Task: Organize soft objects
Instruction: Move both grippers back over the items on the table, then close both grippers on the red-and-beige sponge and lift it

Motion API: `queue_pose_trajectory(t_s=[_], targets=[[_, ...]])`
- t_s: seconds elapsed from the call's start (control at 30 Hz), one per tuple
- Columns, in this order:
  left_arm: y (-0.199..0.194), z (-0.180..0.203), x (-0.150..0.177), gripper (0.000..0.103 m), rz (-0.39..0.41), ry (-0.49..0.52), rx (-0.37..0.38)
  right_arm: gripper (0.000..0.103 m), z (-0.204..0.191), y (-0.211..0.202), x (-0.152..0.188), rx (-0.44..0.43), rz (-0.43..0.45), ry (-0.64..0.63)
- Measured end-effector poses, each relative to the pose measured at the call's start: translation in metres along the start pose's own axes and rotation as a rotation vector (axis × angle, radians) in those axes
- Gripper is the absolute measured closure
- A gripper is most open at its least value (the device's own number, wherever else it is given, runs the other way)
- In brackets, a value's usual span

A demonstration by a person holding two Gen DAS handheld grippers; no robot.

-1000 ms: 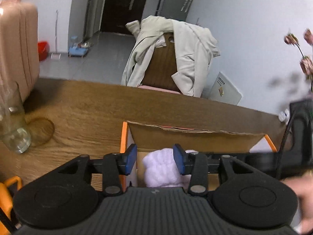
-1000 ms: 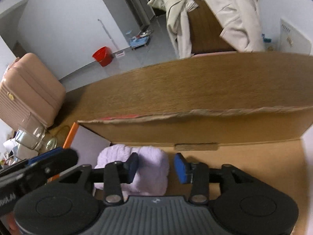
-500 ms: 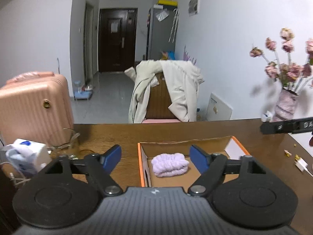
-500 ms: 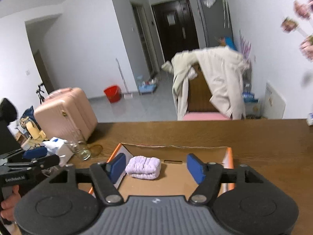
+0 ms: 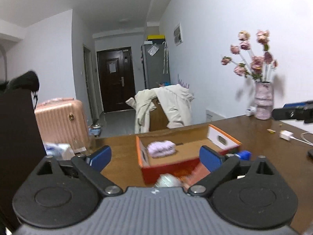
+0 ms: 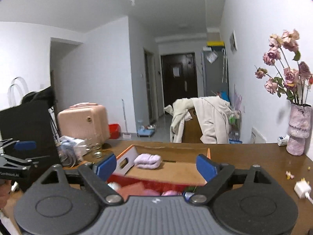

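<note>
A folded lilac towel (image 5: pixel 161 148) lies inside an open cardboard box (image 5: pixel 223 138) with orange edges on the brown table; it also shows in the right wrist view (image 6: pixel 147 161), in the same box (image 6: pixel 125 159). My left gripper (image 5: pixel 155 157) is open and empty, well back from the box and above it. My right gripper (image 6: pixel 154 166) is open and empty, also back from the box. Blurred soft items, pink and white, lie in front of the box near its red front wall (image 5: pixel 168 169), partly hidden by the gripper bodies (image 6: pixel 137 190).
A vase of dried roses (image 6: pixel 298 129) stands at the table's far right. A white charger and cable (image 6: pixel 302 189) lie at the right. Glasses and packets (image 6: pixel 78 150) crowd the left side beside a black block (image 6: pixel 27 137). A coat-draped chair (image 6: pixel 201 121) stands behind the table.
Both grippers have let go of the lilac towel, opened wide, and pulled back and up from the box. The towel stays in the box.
</note>
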State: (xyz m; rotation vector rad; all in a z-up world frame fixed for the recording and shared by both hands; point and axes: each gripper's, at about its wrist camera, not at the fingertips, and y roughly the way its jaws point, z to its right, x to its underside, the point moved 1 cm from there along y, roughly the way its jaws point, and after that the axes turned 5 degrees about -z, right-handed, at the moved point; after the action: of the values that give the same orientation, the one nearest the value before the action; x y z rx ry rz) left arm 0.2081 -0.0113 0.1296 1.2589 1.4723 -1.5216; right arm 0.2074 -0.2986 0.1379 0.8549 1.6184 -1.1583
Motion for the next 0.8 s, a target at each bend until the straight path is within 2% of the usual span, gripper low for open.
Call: queue_pose_trajectory(t_s=[0.07, 0.23, 0.37, 0.57, 0.63, 0.67, 0.8], targets=[[-0.018, 0.01, 0.025, 0.002, 0.002, -0.024, 0.016, 0.007, -0.009, -0.015, 0.028, 0.004, 0.022, 0.002], [-0.05, 0.03, 0.081, 0.0, -0.02, -0.038, 0.003, 0.007, -0.024, -0.03, 0.095, 0.083, 0.009, 0.024], [-0.051, 0.035, 0.098, 0.0, -0.077, -0.029, 0.006, 0.007, -0.026, -0.035, 0.127, 0.069, -0.049, 0.06], [-0.028, 0.037, 0.091, 0.0, -0.077, -0.061, 0.028, 0.009, -0.025, -0.021, 0.125, 0.03, -0.059, 0.063], [-0.015, 0.038, 0.088, 0.0, -0.088, -0.078, 0.042, 0.013, -0.024, -0.011, 0.123, 0.002, -0.074, 0.082], [-0.008, 0.038, 0.086, 0.0, -0.094, -0.086, 0.051, 0.015, -0.023, -0.004, 0.124, -0.007, -0.088, 0.094], [0.024, 0.038, 0.079, 0.004, -0.105, -0.136, 0.113, 0.037, -0.012, 0.028, 0.114, -0.042, -0.133, 0.141]])
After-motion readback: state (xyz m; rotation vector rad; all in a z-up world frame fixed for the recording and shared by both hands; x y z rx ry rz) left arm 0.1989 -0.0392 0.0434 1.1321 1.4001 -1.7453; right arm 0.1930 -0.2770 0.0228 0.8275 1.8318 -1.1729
